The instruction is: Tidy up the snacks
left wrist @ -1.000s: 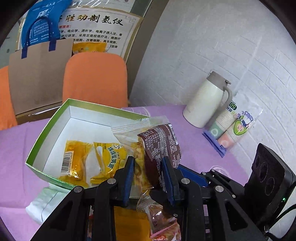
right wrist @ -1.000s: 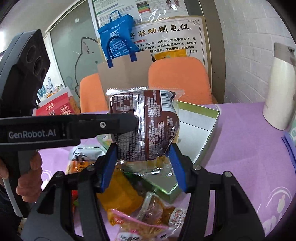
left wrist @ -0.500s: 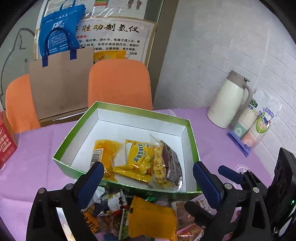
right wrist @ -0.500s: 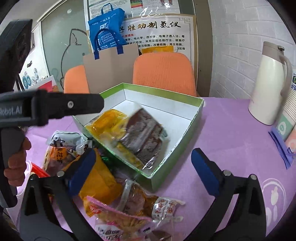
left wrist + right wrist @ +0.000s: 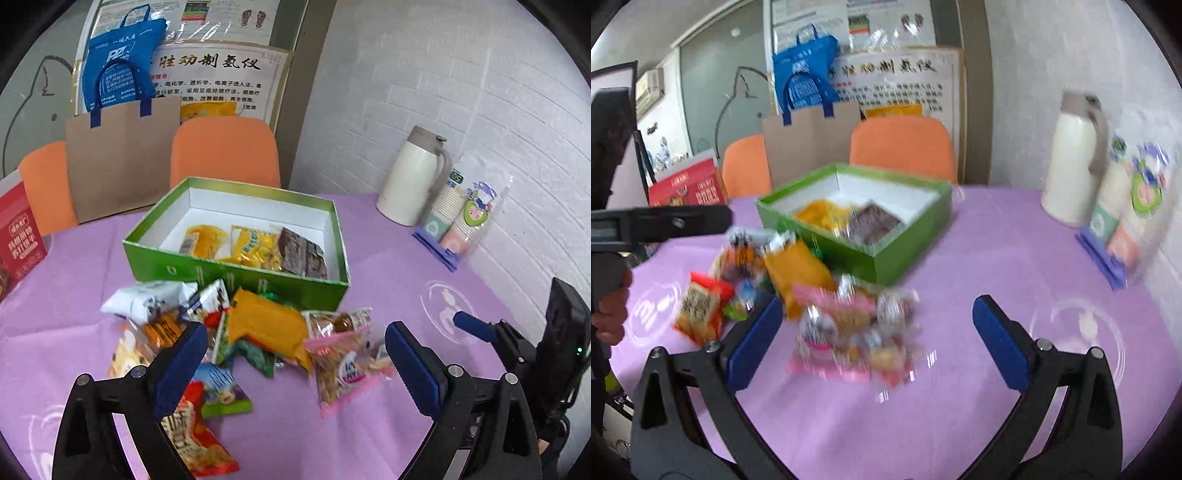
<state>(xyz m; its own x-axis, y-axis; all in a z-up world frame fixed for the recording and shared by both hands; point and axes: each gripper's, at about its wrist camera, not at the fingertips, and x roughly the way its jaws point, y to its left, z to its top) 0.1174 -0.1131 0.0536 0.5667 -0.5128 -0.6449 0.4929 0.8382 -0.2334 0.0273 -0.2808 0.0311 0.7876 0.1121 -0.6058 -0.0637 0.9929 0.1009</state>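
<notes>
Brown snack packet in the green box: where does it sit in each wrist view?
Left wrist: the brown snack packet lies at the right end of the green box, just above centre.
Right wrist: the packet is left of centre, blurred, in the box's near corner.
Shared landmark: the white thermos jug, far right.

**Blurred, covered and cut off**

The right wrist view is smeared by motion: the pink snack packet (image 5: pixel 846 332) and the wrappers around it cannot be read, and the paper-cup sleeves (image 5: pixel 1134 206) are streaked. In the left wrist view the red box (image 5: pixel 18 240) is cut by the left edge. The orange packet (image 5: pixel 266 325) covers part of the pile beneath it. The near wall of the green box (image 5: pixel 236 273) hides the lower ends of the yellow packets (image 5: pixel 229 243) and the brown packet (image 5: pixel 301 254). Poster text (image 5: pixel 207 79) is too small to read.
</notes>
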